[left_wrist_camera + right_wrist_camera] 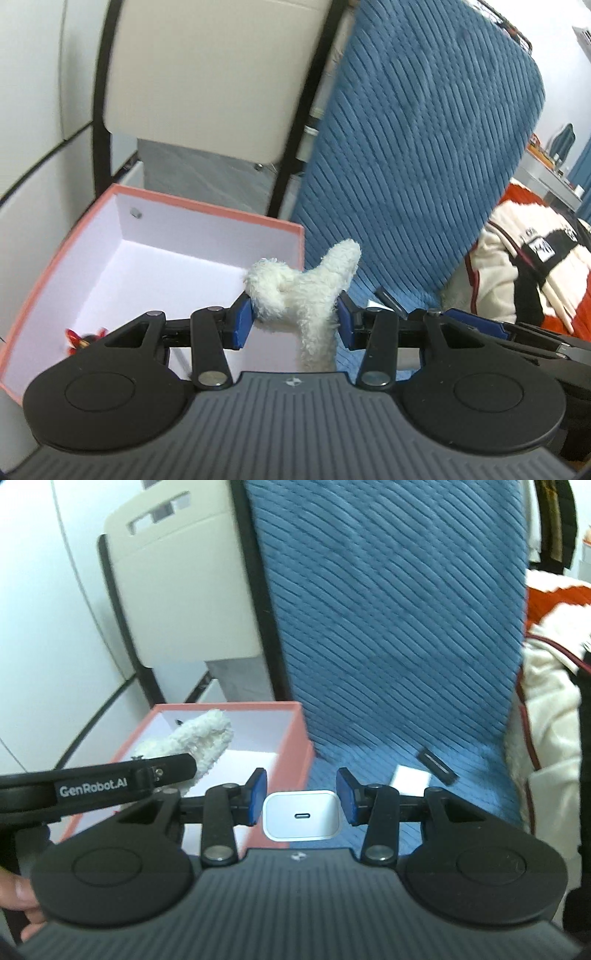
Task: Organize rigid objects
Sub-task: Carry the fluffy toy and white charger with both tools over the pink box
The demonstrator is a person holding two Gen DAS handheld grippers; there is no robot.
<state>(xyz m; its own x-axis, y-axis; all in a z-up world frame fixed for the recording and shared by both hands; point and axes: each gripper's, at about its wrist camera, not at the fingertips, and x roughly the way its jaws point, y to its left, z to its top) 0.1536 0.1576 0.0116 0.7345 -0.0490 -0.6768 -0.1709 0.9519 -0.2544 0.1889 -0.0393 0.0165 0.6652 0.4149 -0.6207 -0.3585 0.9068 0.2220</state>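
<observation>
My left gripper (pixel 294 317) is shut on a white plush toy (pixel 306 286) and holds it over the right edge of the open pink box (pixel 207 208). The toy (pixel 195 740) and the left gripper's body also show in the right wrist view, above the box (pixel 299 738). A small red object (pixel 75 338) lies in the box. My right gripper (pixel 301 799) is open with its pads on either side of a white USB-C charger (pixel 301 816), not touching it. The charger lies on the blue corduroy seat next to the box.
The blue corduroy chair back (pixel 424 147) rises behind. A black flat item (pixel 436 764) and a white item (pixel 412 779) lie on the seat. A white, red and black jacket (pixel 517 269) sits at the right. A beige chair (pixel 221 74) stands behind the box.
</observation>
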